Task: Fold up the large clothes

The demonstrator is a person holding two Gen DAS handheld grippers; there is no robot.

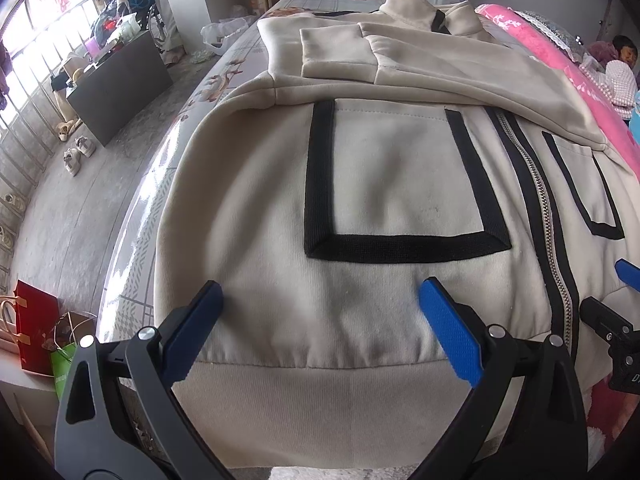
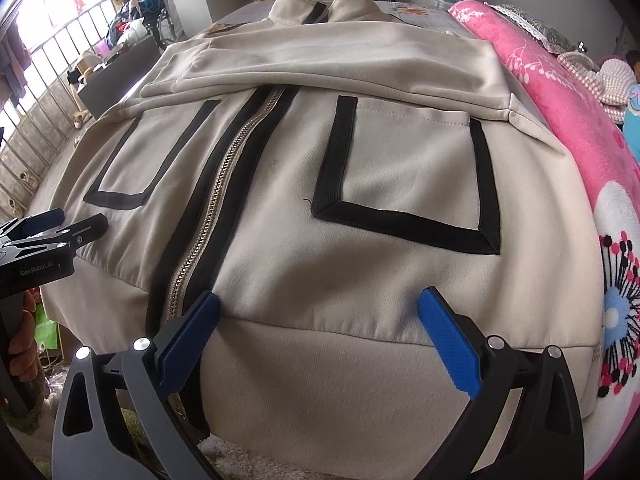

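Sleeves already lie folded across the jacket. Both the left gripper and right gripper hover spread over the near hem, empty; next, each likely must pinch it and carry it far.

Jacket flat on bed, front up, collar at far end, waistband nearest cameras. Both sleeves folded across chest, above pockets. Zipper down middle, one pocket each side. Left gripper over waistband left of zipper, right gripper over waistband right of it, both spread wide. Blanket along jacket's right. Floor, shoes off left of bed.
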